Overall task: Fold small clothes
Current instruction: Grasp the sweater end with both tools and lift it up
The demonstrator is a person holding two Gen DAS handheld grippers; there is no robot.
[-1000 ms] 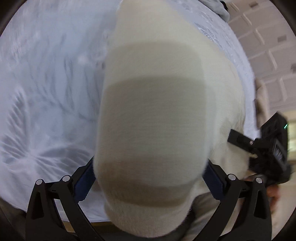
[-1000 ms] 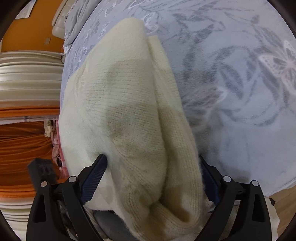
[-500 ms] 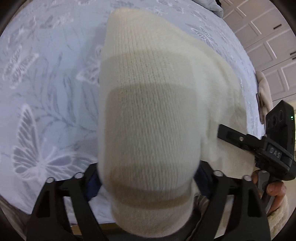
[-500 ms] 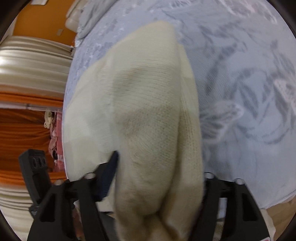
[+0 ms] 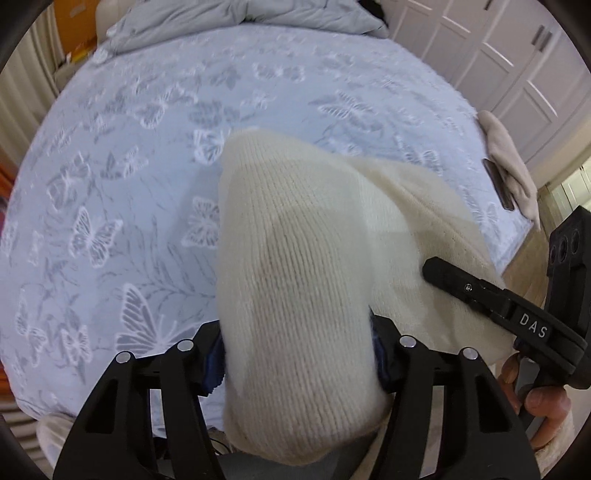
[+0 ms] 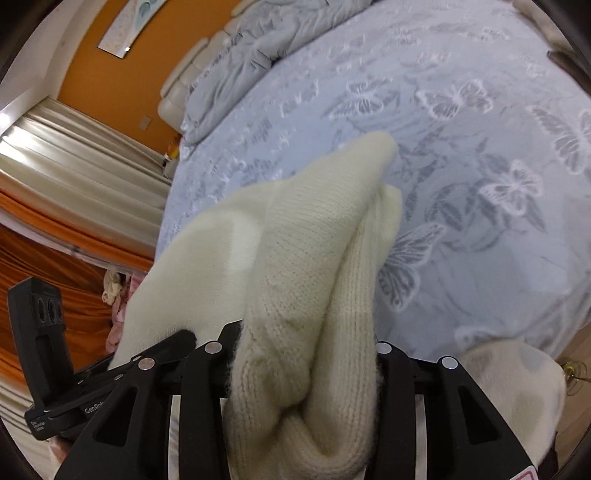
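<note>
A cream knitted sweater (image 5: 295,266) hangs lifted over the bed between both grippers. In the left wrist view my left gripper (image 5: 295,350) has a thick fold of it between its blue pads; the jaws are closing and press on the knit. The right wrist view shows my right gripper (image 6: 306,343) closing on a bunched, doubled edge of the same sweater (image 6: 314,266). The sweater's far end droops toward the sheet. Each view shows the other gripper at its side, beside the sweater.
The bed (image 5: 110,184) has a pale blue sheet with white butterflies. A grey duvet (image 5: 221,18) is heaped at its far end. A beige garment (image 5: 509,166) lies at the right edge beside a dark flat object (image 5: 496,182). White cupboard doors (image 5: 498,55) and orange curtains (image 6: 55,277) flank the bed.
Both grippers have risen with the sweater and their jaws have narrowed onto it. The knit has lifted off the sheet and much more of the bed shows.
</note>
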